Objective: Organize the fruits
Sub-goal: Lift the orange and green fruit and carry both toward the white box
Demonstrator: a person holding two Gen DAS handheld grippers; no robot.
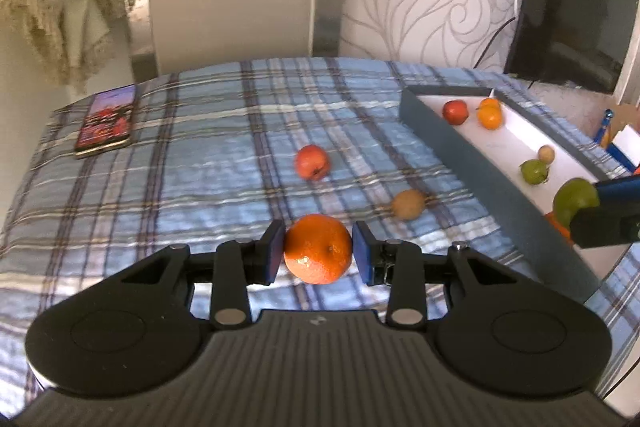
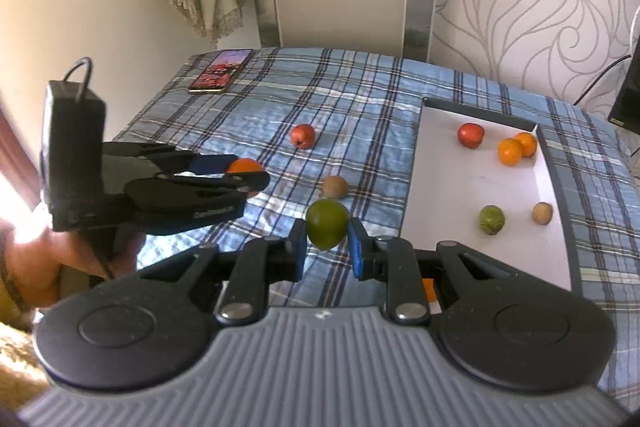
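Clamping an orange (image 1: 318,249) at lower centre of the left view, our left gripper (image 1: 318,253) presses both pads on it. Our right gripper (image 2: 327,241) grasps a green fruit (image 2: 327,229) at centre of the right view. Beyond, a red apple (image 1: 313,162) and a kiwi (image 1: 408,204) lie on the plaid table (image 1: 200,147); at right, the tray (image 2: 448,187) holds more fruit.

my left gripper (image 1: 318,251) is matt black plastic with blue rubbery pads (image 1: 274,253) and dull metal pivot pins. the orange (image 1: 318,249) between them has a pitted, slightly glossy peel. the green fruit (image 2: 327,229) looks smooth and waxy. the plaid cloth (image 1: 200,187) is crinkled woven fabric. the tray (image 2: 448,187) has a smooth matt white floor.
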